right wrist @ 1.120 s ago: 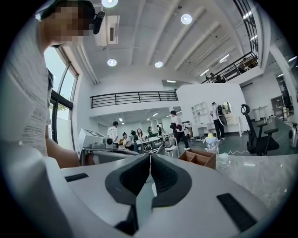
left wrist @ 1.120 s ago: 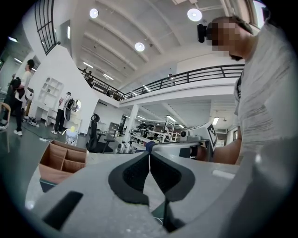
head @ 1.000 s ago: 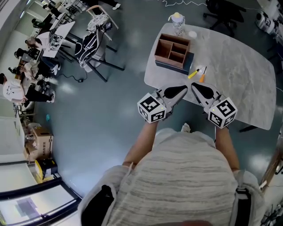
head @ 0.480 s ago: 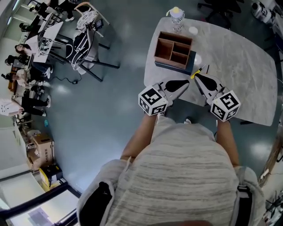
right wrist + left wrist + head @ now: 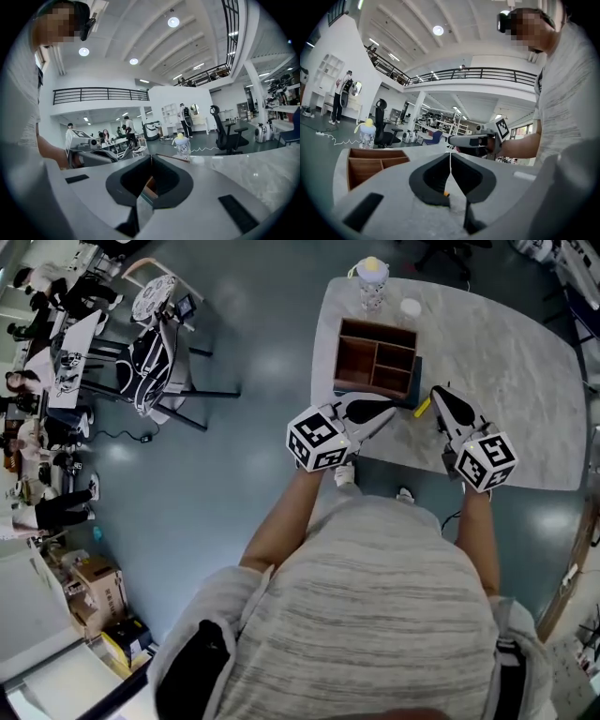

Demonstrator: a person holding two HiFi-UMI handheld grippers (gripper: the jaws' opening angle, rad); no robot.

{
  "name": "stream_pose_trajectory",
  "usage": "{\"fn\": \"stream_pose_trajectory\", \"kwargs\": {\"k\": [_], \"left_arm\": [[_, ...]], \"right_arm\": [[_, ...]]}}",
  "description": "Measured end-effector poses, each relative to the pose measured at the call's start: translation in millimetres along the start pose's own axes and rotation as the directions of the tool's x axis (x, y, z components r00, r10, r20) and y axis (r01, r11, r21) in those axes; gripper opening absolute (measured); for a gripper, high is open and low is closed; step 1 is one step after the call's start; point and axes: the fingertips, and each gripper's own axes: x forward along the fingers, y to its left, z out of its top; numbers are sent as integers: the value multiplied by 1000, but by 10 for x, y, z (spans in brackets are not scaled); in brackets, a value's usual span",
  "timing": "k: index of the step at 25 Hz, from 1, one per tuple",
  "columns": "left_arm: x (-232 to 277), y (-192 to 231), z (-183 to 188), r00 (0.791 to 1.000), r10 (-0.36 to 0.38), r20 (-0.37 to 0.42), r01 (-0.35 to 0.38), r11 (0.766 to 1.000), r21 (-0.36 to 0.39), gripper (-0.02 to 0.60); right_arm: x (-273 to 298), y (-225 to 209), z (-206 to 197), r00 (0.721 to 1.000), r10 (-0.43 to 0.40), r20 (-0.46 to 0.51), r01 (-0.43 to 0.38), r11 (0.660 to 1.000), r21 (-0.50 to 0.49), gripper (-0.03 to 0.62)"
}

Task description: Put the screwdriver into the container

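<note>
The left claw [image 5: 391,410] has its two jaws pressed together with nothing gripped, as the left gripper view [image 5: 450,157] shows plainly. Its tips sit over the counter [image 5: 511,381], just at the near edge of the container [image 5: 376,327]. The right claw [image 5: 437,390] is likewise pressed together and grips nothing [image 5: 151,160]. It hovers just off the container's near right corner and points toward the container. The two claws angle toward each other, close but apart, each with its marker cube on the side away from the container. The screwdriver [image 5: 422,408] lies on the counter just beside the container's near right corner, between the two claws. Only its yellow part shows, and neither claw touches it. The container is a wooden box split into several compartments, standing near the counter's left edge [image 5: 377,153]. Beyond the container's far side stands a small clear bottle [image 5: 372,279] with a yellow top, seen also from both claws [image 5: 367,133] [image 5: 181,144]. A small white disc [image 5: 409,307] lies on the counter near the container's far right corner. The person's bare forearms reach toward the container from the near side.
</note>
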Motion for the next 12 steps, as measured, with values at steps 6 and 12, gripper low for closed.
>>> {"fn": "stream_pose_trajectory", "kwargs": {"k": [6, 12], "left_arm": [[104, 133, -129, 998, -54, -20, 54, 998, -33, 18], [308, 74, -302, 993, -110, -39, 107, 992, -61, 18]], "right_arm": [[-53, -524, -175, 987, -148, -57, 151, 987, 46, 14], [-71, -941, -550, 961, -220, -166, 235, 969, 81, 14]]}}
